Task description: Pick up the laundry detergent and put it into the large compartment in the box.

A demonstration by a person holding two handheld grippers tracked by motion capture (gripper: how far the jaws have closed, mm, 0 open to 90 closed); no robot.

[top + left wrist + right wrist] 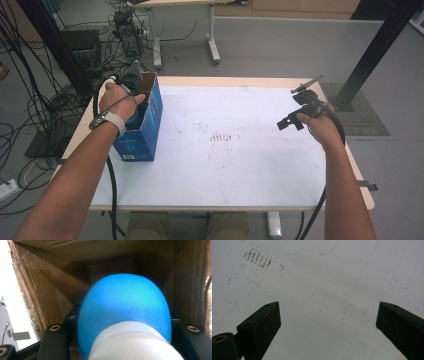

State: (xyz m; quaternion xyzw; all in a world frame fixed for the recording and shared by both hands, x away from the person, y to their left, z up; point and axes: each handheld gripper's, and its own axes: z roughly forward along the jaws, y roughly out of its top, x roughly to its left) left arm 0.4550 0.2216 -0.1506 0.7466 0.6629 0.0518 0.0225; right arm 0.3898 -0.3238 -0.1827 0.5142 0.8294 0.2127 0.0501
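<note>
Bottle [125, 312] sits clamped in left claw [122, 327] inside box [62, 285].

Left claw [134, 107] was buried inside the open blue cardboard box [150, 117]; round blue plastic bottle with white cap [125, 317] was cut off by bottom edge, blurred.

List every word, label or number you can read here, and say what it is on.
None can be read.
Blue box: pale print on its side and a white label near the bottom, both too small and blurred.
Table: brown smudges, not writing.
</note>
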